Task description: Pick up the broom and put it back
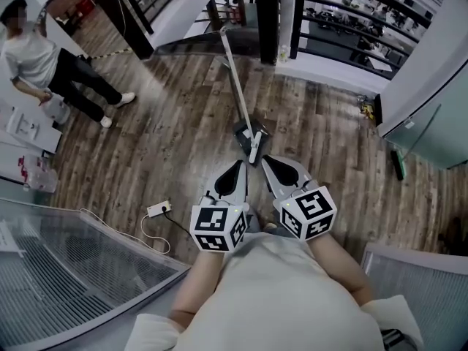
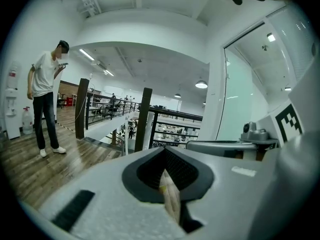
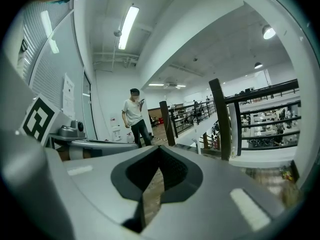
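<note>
Closest in, my left gripper [image 1: 240, 165] and right gripper [image 1: 266, 159] have fingers pressed together, empty; the broom [image 1: 238, 86] lies on the floor [image 1: 146, 159] just ahead. I reckon closed fingers nudging it could roll it away.

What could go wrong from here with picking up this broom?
The left hand-held gripper and the right hand-held gripper both look shut; pushing in like that could shove the broom away. Its long handle may swing into the railing when lifted. The power strip lies close by: a trip risk.
</note>
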Action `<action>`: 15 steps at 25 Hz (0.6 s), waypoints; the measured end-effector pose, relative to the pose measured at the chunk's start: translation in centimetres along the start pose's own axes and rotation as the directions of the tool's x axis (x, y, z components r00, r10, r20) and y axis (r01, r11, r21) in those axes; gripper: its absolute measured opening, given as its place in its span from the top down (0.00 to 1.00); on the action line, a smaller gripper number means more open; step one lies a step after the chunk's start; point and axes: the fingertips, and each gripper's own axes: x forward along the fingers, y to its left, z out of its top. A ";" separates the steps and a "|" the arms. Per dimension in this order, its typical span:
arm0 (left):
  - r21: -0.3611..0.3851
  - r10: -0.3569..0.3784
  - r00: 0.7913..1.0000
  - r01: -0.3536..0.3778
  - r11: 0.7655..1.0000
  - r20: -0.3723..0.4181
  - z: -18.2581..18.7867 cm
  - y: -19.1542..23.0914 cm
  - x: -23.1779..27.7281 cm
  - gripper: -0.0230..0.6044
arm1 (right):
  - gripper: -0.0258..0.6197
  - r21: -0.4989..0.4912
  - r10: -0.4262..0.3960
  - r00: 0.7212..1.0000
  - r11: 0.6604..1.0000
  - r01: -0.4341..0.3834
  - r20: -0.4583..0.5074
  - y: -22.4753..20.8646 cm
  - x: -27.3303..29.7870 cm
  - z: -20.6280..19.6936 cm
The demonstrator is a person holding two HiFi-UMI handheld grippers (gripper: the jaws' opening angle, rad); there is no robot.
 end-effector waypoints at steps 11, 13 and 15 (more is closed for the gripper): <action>-0.020 0.010 1.000 -0.010 1.000 0.002 0.9 2.7 2.6 0.95 | 0.95 0.027 -0.014 1.000 1.000 0.014 0.005 -2.2 2.9 0.7; -0.020 0.002 1.000 -0.002 1.000 0.004 1.4 3.3 3.5 0.96 | 0.95 0.031 -0.024 1.000 0.999 0.024 0.012 -2.8 3.8 1.2; -0.017 -0.006 1.000 0.006 1.000 0.005 1.9 3.9 4.5 0.95 | 0.95 0.029 -0.028 1.000 0.999 0.028 0.012 -3.4 4.8 1.5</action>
